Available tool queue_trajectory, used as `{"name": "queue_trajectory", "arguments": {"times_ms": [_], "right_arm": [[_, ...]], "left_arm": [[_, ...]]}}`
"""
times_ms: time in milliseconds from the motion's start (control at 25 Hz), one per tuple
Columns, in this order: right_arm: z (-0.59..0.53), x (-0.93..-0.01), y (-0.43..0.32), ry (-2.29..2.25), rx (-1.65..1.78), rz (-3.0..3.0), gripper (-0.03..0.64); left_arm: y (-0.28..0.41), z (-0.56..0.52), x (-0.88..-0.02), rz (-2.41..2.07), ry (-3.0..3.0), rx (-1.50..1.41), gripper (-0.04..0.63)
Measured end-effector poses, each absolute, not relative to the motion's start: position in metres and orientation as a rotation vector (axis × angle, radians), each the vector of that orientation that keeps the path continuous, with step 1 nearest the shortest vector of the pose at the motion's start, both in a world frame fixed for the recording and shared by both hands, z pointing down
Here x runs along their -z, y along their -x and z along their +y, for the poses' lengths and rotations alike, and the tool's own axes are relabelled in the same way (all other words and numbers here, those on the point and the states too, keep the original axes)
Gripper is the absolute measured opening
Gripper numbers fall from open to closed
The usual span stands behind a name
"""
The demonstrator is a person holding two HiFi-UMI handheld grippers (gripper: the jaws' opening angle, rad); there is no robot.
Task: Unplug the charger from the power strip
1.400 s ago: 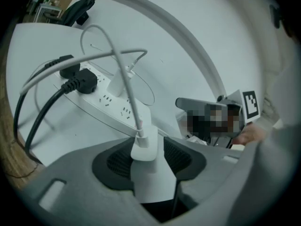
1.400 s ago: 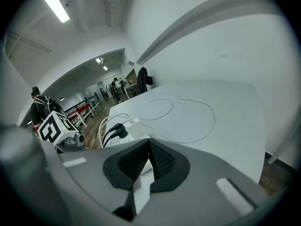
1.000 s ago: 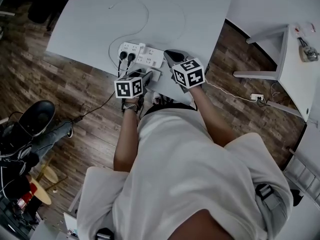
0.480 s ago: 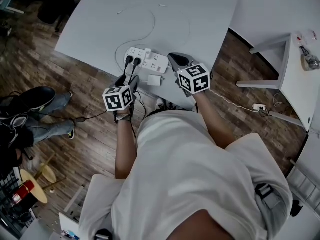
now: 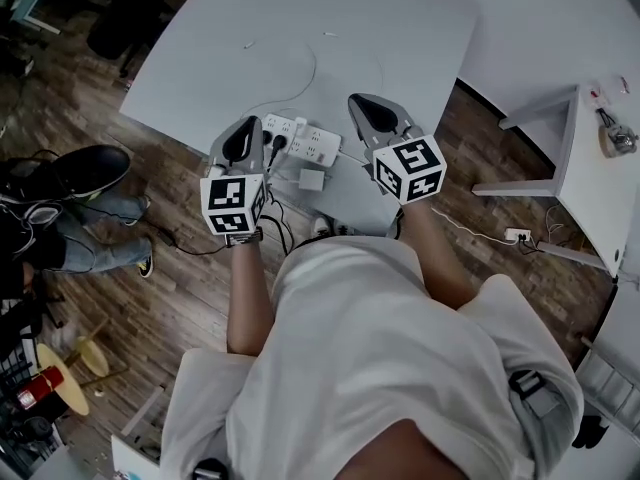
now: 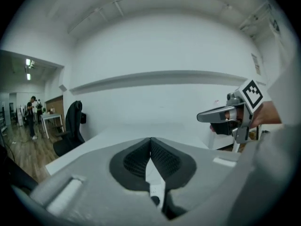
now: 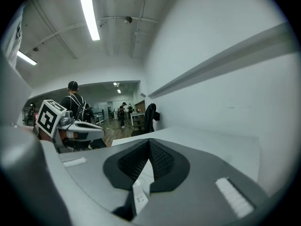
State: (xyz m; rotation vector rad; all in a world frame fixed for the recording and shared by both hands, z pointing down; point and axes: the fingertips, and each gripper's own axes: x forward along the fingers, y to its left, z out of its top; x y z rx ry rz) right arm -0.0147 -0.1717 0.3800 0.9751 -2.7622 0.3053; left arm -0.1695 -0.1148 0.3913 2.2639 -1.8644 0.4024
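The white power strip [image 5: 305,141] lies on the white table [image 5: 400,38] with two black plugs [image 5: 272,140] in its left end. The white charger block [image 5: 312,179] rests loose on the table just in front of the strip, plugged into nothing. My left gripper [image 5: 243,128] hangs above the strip's left end, shut and empty, pads [image 6: 141,159] touching. My right gripper [image 5: 368,103] hovers over the strip's right end, its jaws together with nothing in them. Part of the strip [image 6: 155,192] shows below the left jaws, and also as the strip [image 7: 139,197] below the right jaws.
A thin white cable [image 5: 305,78] loops across the table behind the strip. Black cords [image 5: 190,243] drop from the plugs to the wood floor. A seated person's legs [image 5: 90,238] are at the left, and a second white table [image 5: 600,178] is at the right.
Both grippers have risen from the table's front edge to above the strip. The left jaws, open beside the charger before, are now shut and empty; the charger stays on the table.
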Motion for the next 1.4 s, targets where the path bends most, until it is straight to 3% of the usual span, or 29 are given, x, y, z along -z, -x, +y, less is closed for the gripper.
{"name": "queue_trajectory", "arguments": {"times_ms": [480, 1400], "right_arm": [[-0.181, -0.267, 0.011, -1.057, -0.003, -2.865, 0.002], [-0.174, -0.257, 0.006, -1.102, 0.041, -2.876, 0.002]], "left_arm": [[0.134, -0.158, -0.276, -1.995, -2.502, -0.338, 0.005], [0.126, -0.146, -0.283, -1.93, -2.485, -0.314, 0.005]]}}
